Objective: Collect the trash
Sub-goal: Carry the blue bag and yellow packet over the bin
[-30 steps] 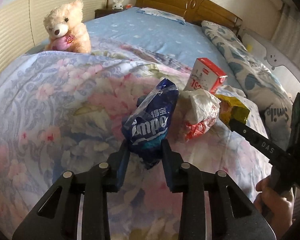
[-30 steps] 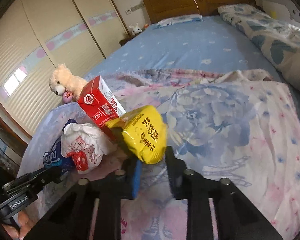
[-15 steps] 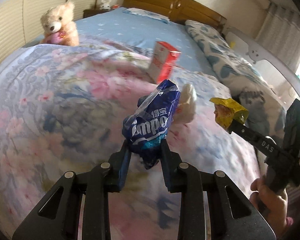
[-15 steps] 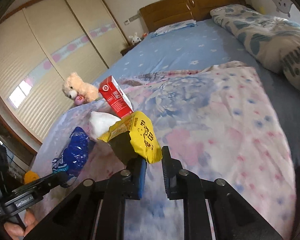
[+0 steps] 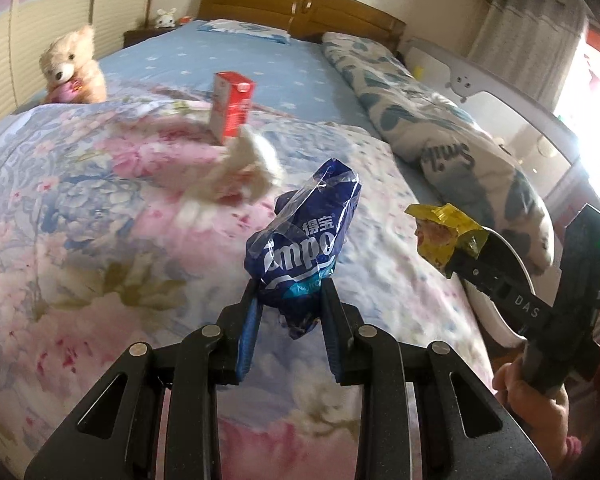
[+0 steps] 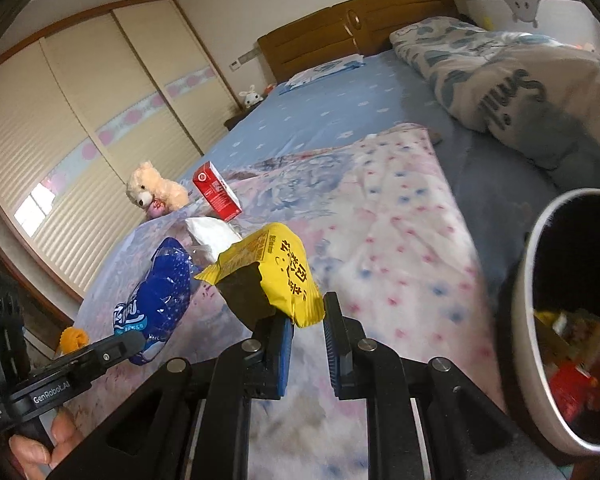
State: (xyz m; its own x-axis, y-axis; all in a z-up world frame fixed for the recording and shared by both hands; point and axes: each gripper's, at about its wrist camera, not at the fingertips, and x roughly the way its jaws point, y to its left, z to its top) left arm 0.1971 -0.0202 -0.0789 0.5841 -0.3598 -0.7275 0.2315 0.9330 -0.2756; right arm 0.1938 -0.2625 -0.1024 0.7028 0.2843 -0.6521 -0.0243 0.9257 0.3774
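Observation:
My left gripper (image 5: pixel 288 292) is shut on a blue tissue packet (image 5: pixel 306 240) and holds it above the floral quilt; it shows in the right wrist view too (image 6: pixel 156 296). My right gripper (image 6: pixel 306 320) is shut on a yellow snack wrapper (image 6: pixel 276 276), seen at the right of the left wrist view (image 5: pixel 444 236). A white bin (image 6: pixel 524 320) with trash inside stands at the right, close to the right gripper. A red carton (image 5: pixel 232 108) stands upright on the quilt with a crumpled white wrapper (image 5: pixel 244 168) in front of it.
A teddy bear (image 5: pixel 72 68) sits at the quilt's far left. A rolled blue-patterned duvet (image 5: pixel 440 140) lies along the bed's right side. The wooden headboard (image 5: pixel 300 4) is at the back, sliding wardrobe doors (image 6: pixel 80 120) on the left.
Both grippers have lifted and pulled back to the right with their packets. The carton and white wrapper now lie farther off, and the bin has come into the right wrist view.

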